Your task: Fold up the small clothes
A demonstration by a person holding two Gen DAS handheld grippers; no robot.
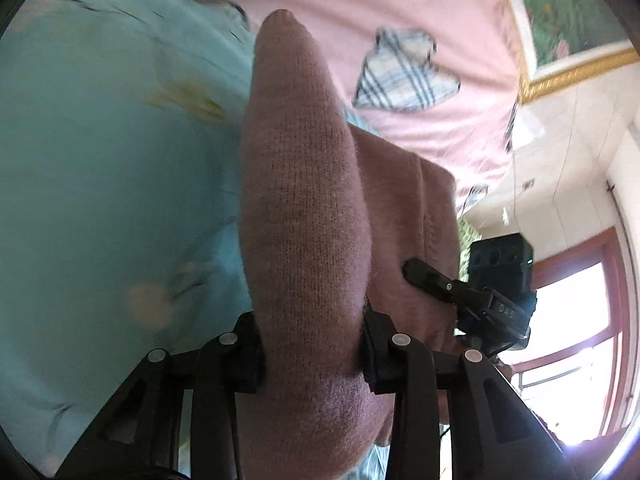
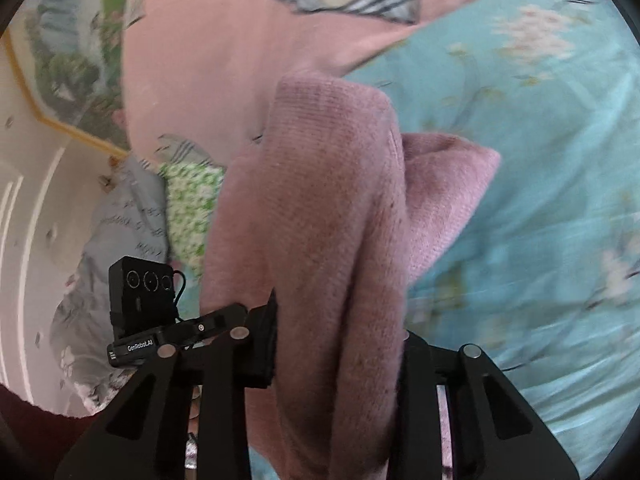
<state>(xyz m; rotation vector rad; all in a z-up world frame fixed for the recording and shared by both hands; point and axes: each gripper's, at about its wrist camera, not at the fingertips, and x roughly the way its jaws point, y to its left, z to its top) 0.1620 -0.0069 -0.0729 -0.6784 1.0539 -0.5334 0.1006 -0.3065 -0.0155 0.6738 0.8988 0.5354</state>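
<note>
Both angled downward, the left claw (image 1: 312,350) and right claw (image 2: 340,344) each pinch the pink knit garment (image 1: 300,200).

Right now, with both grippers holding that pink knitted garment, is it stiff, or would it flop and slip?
Probably floppy: the pink knitted garment bunches into soft rolls between the left gripper pads and droops beyond the right gripper. Likely light, since a pinch at each end seems to carry it. The fuzzy knit should grip the pads rather than slip, though it may stretch.
</note>
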